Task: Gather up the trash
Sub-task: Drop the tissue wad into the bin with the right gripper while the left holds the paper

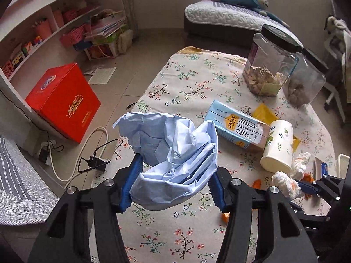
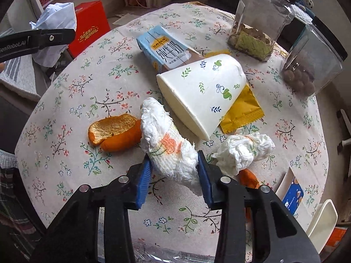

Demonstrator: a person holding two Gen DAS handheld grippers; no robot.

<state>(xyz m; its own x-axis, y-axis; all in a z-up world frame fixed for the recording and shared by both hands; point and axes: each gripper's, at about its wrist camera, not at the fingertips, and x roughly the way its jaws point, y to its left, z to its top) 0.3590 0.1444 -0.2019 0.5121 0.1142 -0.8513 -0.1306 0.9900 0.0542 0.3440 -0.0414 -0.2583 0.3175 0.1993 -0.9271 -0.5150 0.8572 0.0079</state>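
On the floral-cloth surface (image 1: 197, 81), both grippers carry trash.
Left wrist view: the left gripper (image 1: 173, 186) has its jaws clamped on a crumpled pale-blue plastic bag (image 1: 171, 149), lifted clear; keep its mouth spread. Right wrist view: the right gripper (image 2: 174, 175) has its jaws pinching a wadded white paper towel (image 2: 166, 140); lift before moving. The blue milk carton (image 2: 164, 50) reads "纯牛奶".

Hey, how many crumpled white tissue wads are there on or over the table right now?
2. One wad is pinched in the right gripper; the other wad lies on the tablecloth beside it, right of the jaws. More may hide behind the paper cup.
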